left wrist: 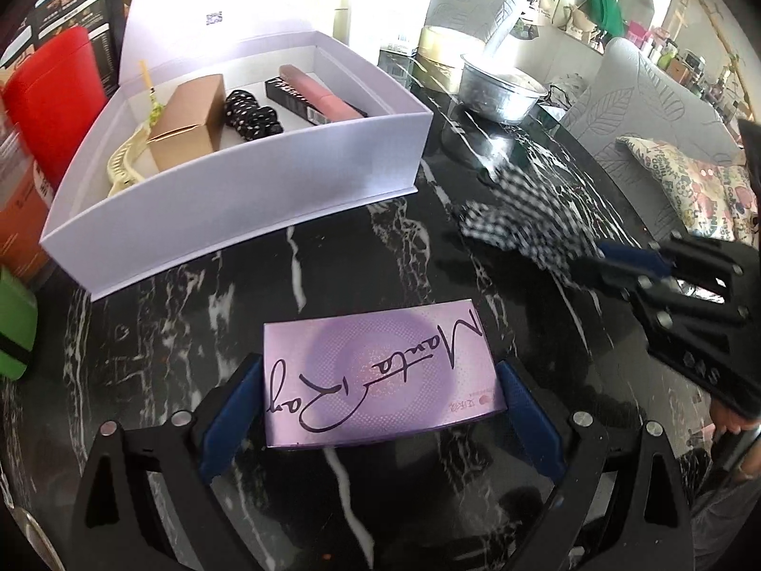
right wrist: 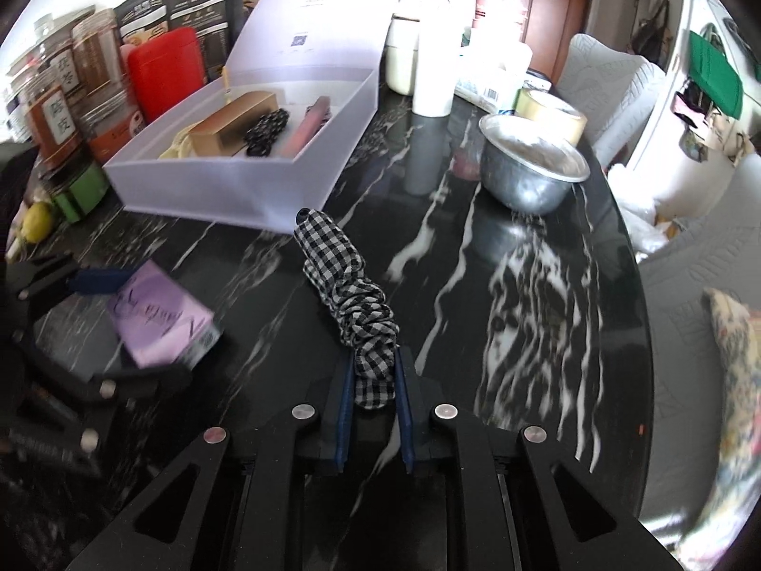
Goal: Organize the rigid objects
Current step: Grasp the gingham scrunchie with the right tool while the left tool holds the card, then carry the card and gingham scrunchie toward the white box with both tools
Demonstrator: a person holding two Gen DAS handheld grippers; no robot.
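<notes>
1. Our left gripper (left wrist: pixel 380 404) clasps the purple box (left wrist: pixel 380 376) between its blue pads (left wrist: pixel 228 414), one pad on each short end, with the box lying flat just above the table (left wrist: pixel 333 257).
2. The lettering on the purple box reads sideways from this gripper, and the box fills the whole gap between the fingers.
3. Ahead of the left gripper and to its left stands the white box (left wrist: pixel 266 190), open, its lid raised behind it.
4. Inside the white box we see a yellow clip (left wrist: pixel 126 164), a tan carton (left wrist: pixel 188 121), a black dotted scrunchie (left wrist: pixel 249 112) and a pink tube (left wrist: pixel 316 95), side by side.
5. Our right gripper (right wrist: pixel 375 409) is clenched on the checked scrunchie (right wrist: pixel 347 285), pinching its near end between the pads while the rest stretches straight ahead of the fingers.
6. From the right gripper, the white box (right wrist: pixel 228 185) lies ahead and to the left, and a metal bowl (right wrist: pixel 532 171) ahead and to the right.
7. The left gripper (right wrist: pixel 95 328) with the purple box (right wrist: pixel 161 319) sits close to the right gripper's left side.
8. A red container (left wrist: pixel 52 95) stands beyond the white box's left wall.
</notes>
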